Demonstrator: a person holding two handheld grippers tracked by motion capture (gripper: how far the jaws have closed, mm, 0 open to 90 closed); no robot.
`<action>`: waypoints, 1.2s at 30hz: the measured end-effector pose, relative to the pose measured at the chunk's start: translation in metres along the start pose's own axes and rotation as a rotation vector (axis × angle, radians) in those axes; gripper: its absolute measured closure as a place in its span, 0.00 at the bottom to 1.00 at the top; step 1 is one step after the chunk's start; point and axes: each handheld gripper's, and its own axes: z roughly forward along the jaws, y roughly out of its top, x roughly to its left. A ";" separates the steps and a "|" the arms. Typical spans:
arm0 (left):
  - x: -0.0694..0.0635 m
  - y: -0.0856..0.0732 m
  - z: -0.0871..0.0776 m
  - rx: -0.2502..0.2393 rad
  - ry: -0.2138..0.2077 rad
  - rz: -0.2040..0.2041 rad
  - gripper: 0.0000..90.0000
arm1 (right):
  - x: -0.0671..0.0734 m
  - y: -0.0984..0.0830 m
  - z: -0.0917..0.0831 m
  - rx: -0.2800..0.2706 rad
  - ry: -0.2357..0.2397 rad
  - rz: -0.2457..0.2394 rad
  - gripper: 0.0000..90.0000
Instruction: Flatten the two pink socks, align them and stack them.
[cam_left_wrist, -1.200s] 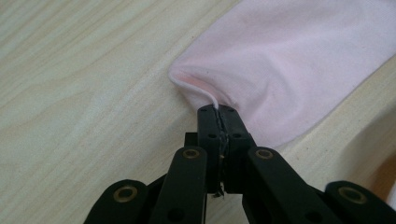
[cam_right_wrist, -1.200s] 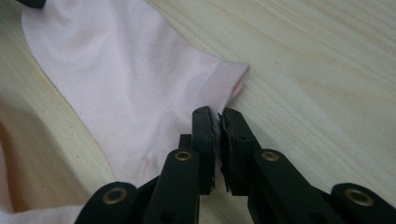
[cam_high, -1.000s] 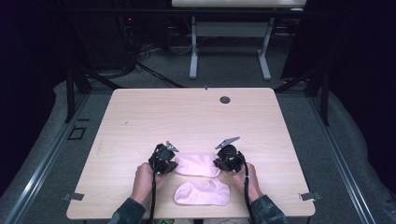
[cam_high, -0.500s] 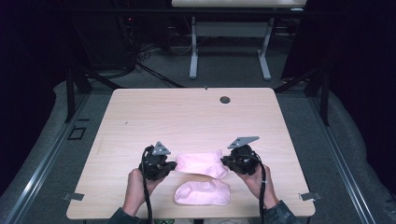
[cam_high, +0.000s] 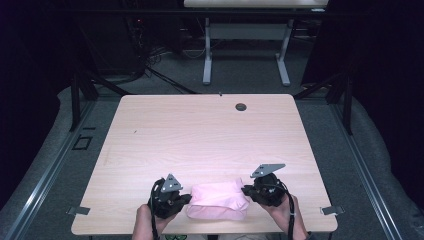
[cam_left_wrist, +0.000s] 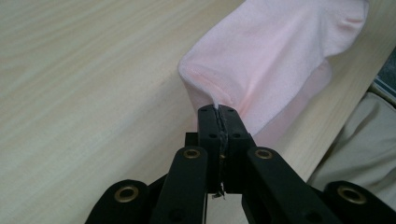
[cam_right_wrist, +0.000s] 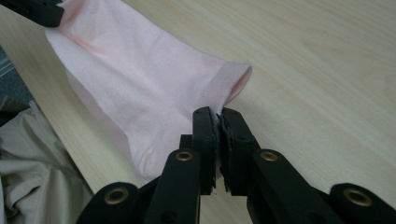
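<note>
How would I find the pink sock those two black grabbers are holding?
Look at the wooden table, along the edge nearest the person. Between the left gripper and the right gripper hangs a pale pink sock, pinched at both ends. A second pink sock lies under it, untouched; the one held is stretched between the jaws.

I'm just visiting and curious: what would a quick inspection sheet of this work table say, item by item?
Surface: pale wooden table, with a small dark round fitting near the far edge.
Job's things: pink sock stretched between both tongs at the near edge, over a second pink sock lying beneath it.
Clutter: nothing seen.
Grippers: left tongs shut on one end of the upper sock; right tongs shut on the other end.
Cables: a black cable trails from the right tongs along the hand.
Surroundings: grey floor, a white table frame beyond, dark cables on the floor.
</note>
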 end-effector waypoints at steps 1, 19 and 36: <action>0.000 -0.005 0.004 0.020 -0.002 -0.003 0.99 | 0.002 -0.005 0.005 0.011 0.009 0.003 0.94; 0.004 -0.014 0.004 0.028 0.061 -0.026 0.56 | 0.001 -0.025 0.031 0.065 0.000 0.011 0.87; -0.002 0.000 0.013 0.013 0.120 0.007 0.22 | 0.003 -0.029 0.028 -0.024 -0.067 0.027 0.21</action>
